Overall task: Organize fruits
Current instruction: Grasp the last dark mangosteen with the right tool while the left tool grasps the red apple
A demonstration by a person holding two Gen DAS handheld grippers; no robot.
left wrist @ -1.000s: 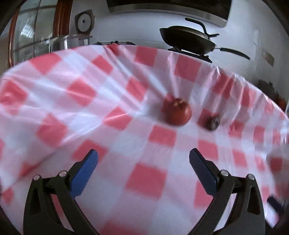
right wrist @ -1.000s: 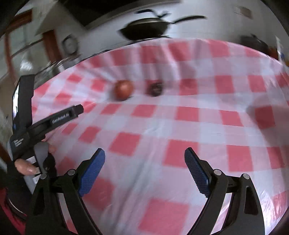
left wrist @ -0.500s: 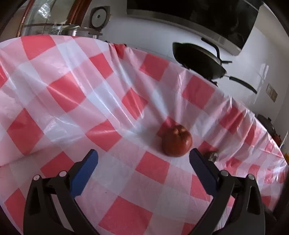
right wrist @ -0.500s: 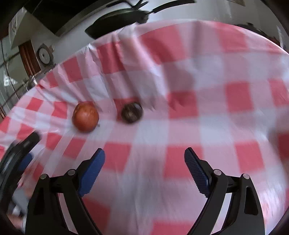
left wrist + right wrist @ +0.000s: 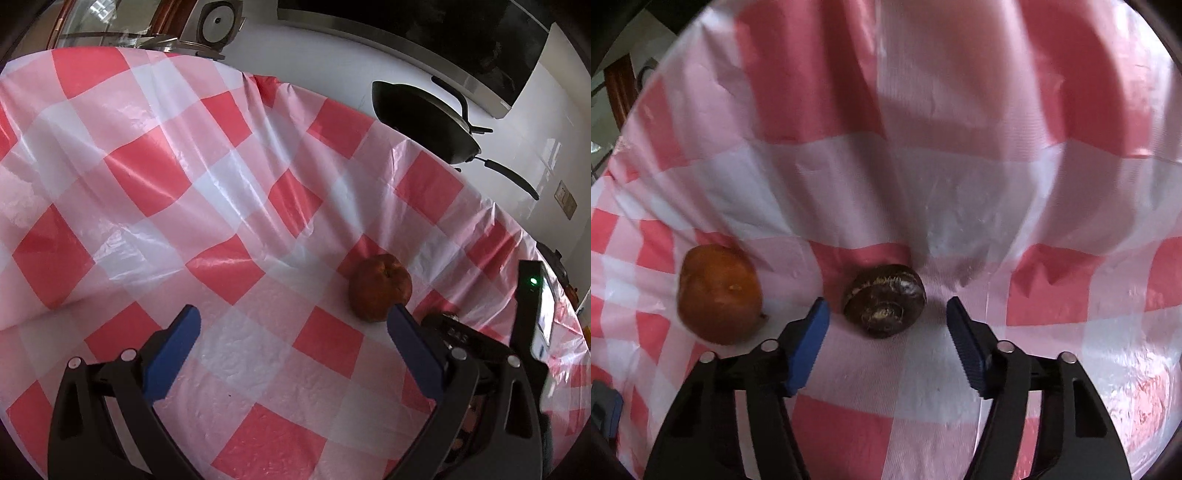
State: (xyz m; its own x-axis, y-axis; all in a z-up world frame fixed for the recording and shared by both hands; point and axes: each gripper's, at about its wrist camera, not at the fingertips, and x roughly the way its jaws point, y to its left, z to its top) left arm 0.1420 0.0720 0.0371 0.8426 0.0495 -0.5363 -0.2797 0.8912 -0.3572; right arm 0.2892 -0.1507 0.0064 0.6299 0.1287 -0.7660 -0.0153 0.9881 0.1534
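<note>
A red apple (image 5: pixel 380 288) lies on the red and white checked tablecloth (image 5: pixel 184 206), just beyond my left gripper's right fingertip. My left gripper (image 5: pixel 293 319) is open and empty, low over the cloth. In the right wrist view the apple (image 5: pixel 718 293) lies to the left, and a small dark brown round fruit (image 5: pixel 884 301) lies right in front of my right gripper (image 5: pixel 886 314). The right gripper is open, its blue fingertips either side of the dark fruit and just short of it. The right gripper's body (image 5: pixel 480 343) shows at the right of the left wrist view and hides most of the dark fruit.
A black wok (image 5: pixel 424 125) stands on a stove past the table's far edge. A metal pot with a glass lid (image 5: pixel 155 37) stands at the far left. The cloth is creased in ridges behind the fruit.
My right gripper has come down close to the dark fruit, which now sits between its fingertips. My left gripper has moved nearer the apple; the right gripper has entered its view.
</note>
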